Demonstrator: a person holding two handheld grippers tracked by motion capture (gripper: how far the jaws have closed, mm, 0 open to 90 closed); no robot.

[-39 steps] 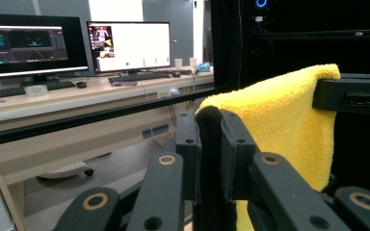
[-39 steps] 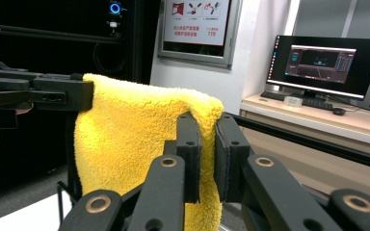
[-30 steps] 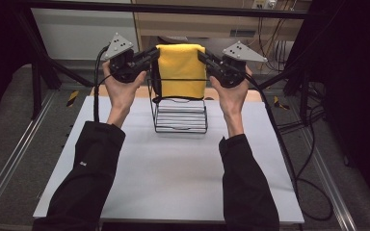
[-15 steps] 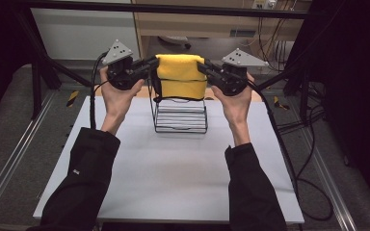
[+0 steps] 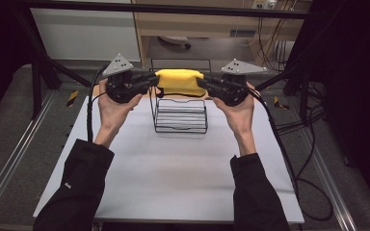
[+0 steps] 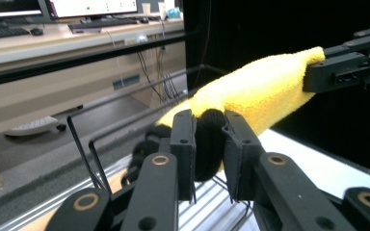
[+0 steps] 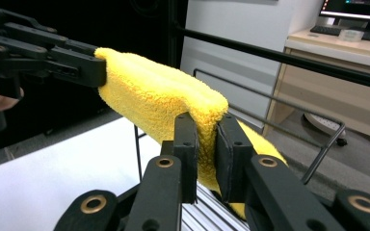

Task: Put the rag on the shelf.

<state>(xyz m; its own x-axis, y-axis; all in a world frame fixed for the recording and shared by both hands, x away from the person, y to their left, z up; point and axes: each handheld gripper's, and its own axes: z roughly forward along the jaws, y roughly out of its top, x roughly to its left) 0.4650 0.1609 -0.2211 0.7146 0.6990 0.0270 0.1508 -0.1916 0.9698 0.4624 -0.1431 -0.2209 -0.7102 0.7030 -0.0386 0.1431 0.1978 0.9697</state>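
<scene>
yellow towel (image 5: 179, 82) held stretched above the black wire rack (image 5: 180, 114) at the far side of the white desk (image 5: 173, 168). left tongs (image 5: 152, 80) clamped on the towel's dark-edged left end; right tongs (image 5: 202, 83) clamped on its right end, both jaw pairs nearly closed on the fabric.

From above: my left gripper (image 5: 150, 83) and right gripper (image 5: 203, 83) are pinched on opposite ends of a yellow towel (image 5: 179, 82), held stretched btwn them above the black wire rack (image 5: 180, 114). Towel looks folded, though I can't tell for sure at this res. Rack sits at the far-middle of the white table (image 5: 168, 173). Both my forearms, in dark sleeves, come up from the bottom edge.
</scene>
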